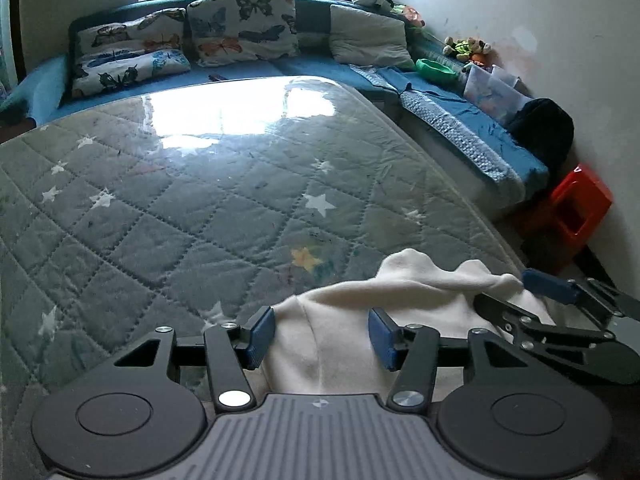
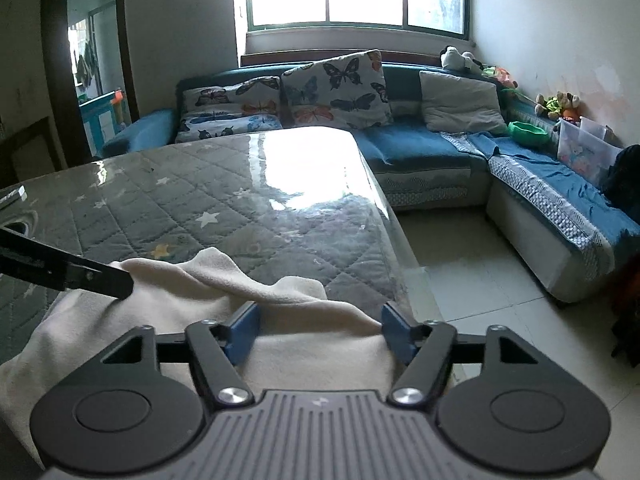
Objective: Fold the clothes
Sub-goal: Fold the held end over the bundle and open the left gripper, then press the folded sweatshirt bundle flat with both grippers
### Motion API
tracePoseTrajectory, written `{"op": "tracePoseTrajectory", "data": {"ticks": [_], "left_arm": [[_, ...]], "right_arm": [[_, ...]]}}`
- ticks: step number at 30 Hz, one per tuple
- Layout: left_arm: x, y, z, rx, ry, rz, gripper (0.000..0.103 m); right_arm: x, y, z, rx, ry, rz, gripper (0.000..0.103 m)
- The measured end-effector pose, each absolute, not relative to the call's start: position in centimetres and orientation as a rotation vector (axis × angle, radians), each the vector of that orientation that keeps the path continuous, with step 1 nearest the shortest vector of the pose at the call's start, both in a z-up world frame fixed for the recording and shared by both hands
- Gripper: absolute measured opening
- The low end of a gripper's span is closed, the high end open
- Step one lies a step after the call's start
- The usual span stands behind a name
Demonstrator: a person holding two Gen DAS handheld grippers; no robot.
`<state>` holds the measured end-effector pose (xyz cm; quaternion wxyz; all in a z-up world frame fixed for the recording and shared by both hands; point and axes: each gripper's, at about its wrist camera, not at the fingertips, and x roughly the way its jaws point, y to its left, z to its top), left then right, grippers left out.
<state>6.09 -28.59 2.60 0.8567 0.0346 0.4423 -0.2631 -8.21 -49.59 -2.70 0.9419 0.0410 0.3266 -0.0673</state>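
- Cream cloth lies bunched at the near edge of the quilted grey table.
- Left gripper has its fingers apart, with cloth between them.
- Right gripper is spread wide over the cloth's folded edge.

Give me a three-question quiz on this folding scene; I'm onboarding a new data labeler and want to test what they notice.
1. True or false: both grippers are open over the cream garment.
2. The garment lies at which part of the quilted table? A) the far end by the sofa B) the near edge by the grippers C) the middle
3. Which item on the sofa is green?

Key:
1. True: the left gripper and right gripper both stand with jaws apart, cloth between them.
2. B
3. The bowl.
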Motion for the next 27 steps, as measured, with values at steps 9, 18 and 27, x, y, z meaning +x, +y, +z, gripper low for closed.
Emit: {"op": "tracePoseTrajectory", "data": {"ticks": [9, 18, 27], "left_arm": [[5.4, -28.4, 2.9, 0.09, 0.912, -0.552, 0.07], [2.9, -27.1, 3.8, 0.096, 0.882, -0.562, 0.09], [0.1, -25.2, 3.7, 0.126, 0.862, -0.576, 0.099]], "right_arm": [[-9.0, -48.9, -1.8, 0.055, 0.639, -0.141, 0.098], [-12.0, -48.1, -0.8, 0.07, 0.609, -0.163, 0.103], [-15.6, -46.4, -0.9, 0.061, 0.59, -0.177, 0.103]]}}
